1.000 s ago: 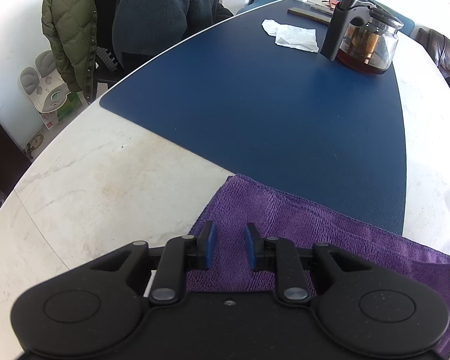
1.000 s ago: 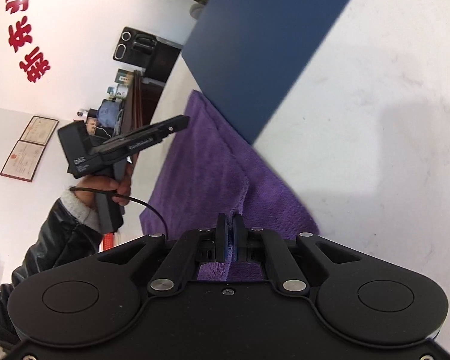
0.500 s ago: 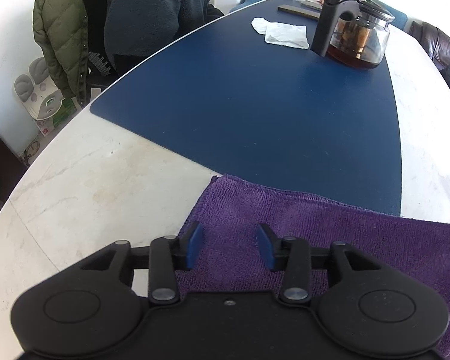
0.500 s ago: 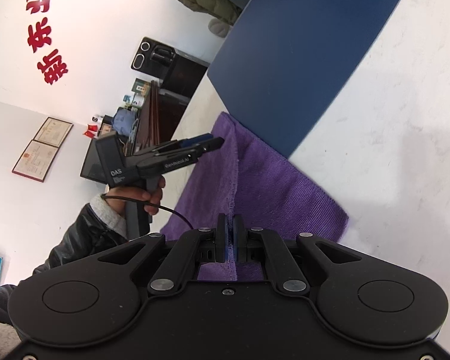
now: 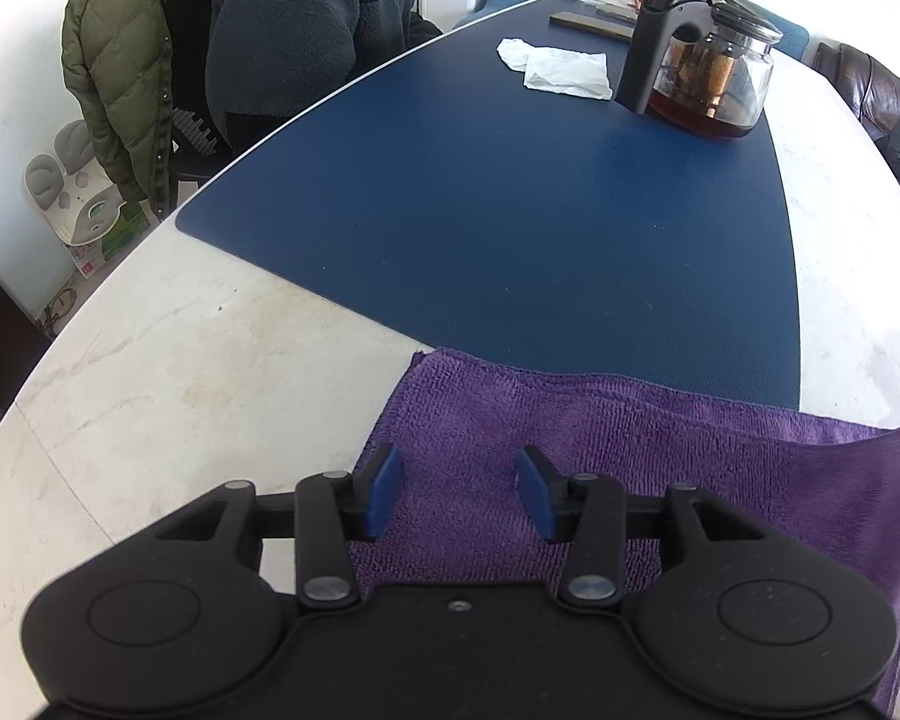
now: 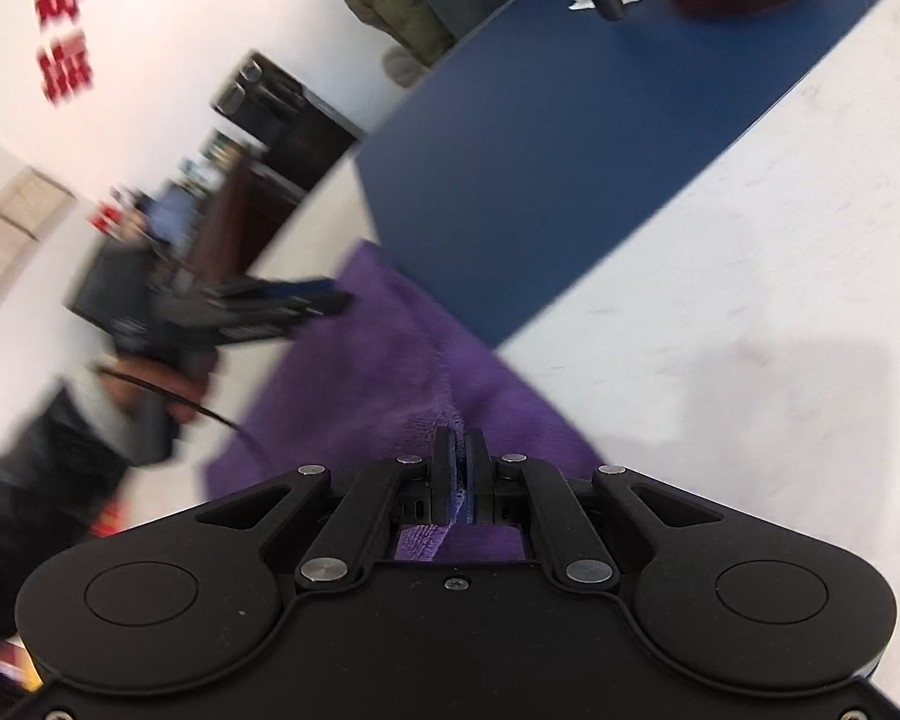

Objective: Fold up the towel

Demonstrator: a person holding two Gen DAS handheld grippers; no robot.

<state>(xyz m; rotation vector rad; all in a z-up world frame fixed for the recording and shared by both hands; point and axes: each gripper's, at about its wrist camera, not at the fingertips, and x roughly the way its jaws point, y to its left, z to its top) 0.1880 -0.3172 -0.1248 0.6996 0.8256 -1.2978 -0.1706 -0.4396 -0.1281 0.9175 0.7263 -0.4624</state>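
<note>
Left wrist view: a soft, limp purple towel (image 5: 600,480) lay across the tabletop's (image 5: 150,372) near edge, overlapping the blue mat (image 5: 510,210); left gripper (image 5: 459,495) hovered spread apart, while right gripper (image 6: 462,474) pinched a light corner, likely the best hold.

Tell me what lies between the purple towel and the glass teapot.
Left wrist view: only bare blue mat lies between the purple towel and the glass teapot; the white tissue sits beside the teapot.
</note>
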